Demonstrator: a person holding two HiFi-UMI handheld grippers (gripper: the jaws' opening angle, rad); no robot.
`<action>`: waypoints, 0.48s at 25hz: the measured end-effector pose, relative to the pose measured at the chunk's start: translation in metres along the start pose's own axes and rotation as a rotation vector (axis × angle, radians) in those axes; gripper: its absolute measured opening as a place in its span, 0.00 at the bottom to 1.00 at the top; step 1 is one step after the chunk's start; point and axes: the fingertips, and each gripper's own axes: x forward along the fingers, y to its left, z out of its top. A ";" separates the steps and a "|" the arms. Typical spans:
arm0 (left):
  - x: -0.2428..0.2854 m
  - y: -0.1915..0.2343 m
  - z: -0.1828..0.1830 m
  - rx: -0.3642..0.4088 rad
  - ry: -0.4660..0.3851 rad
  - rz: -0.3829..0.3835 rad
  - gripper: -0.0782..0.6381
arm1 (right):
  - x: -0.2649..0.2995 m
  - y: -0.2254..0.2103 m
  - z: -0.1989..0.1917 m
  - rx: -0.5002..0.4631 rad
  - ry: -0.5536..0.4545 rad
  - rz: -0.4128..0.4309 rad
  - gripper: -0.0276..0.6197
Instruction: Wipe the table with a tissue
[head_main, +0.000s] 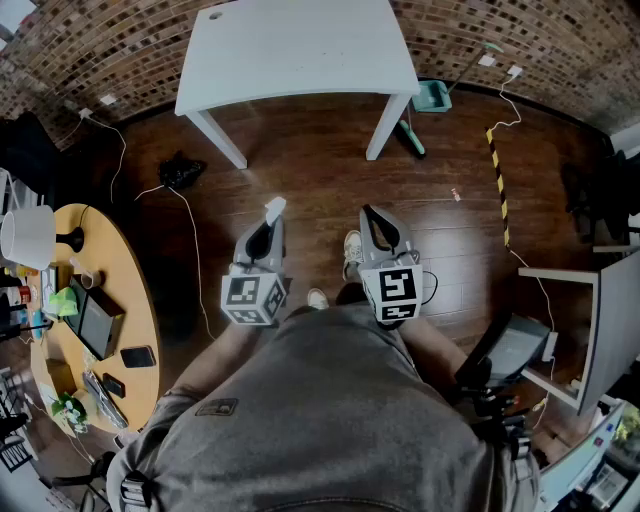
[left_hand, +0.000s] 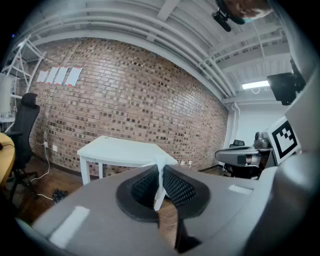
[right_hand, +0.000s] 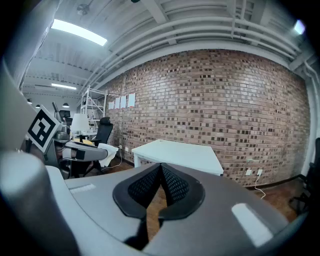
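The left gripper (head_main: 271, 216) has its fingers pinched shut on the tissue (head_main: 274, 207) — a thin white piece, gathered into a narrow strip. In the left gripper view it stands upright between the dark ribbed pads and pokes out a little past the tips, its upper end slightly flared. The right gripper (head_main: 372, 216) has its fingers closed against each other, with nothing between them. Both grippers are held side by side in front of the person, above the dark wooden floor (head_main: 310, 170) and well apart from the white counter (head_main: 300, 45) — it stands ahead against the brick wall (left_hand: 125, 95).
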 end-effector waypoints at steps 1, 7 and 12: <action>0.009 -0.002 0.003 0.003 0.000 0.002 0.14 | 0.005 -0.008 0.002 0.002 -0.002 0.000 0.06; 0.067 -0.010 0.021 0.019 0.005 0.025 0.14 | 0.039 -0.062 0.014 0.012 -0.012 0.007 0.07; 0.117 -0.019 0.039 0.038 0.010 0.053 0.14 | 0.066 -0.107 0.024 0.018 -0.014 0.030 0.07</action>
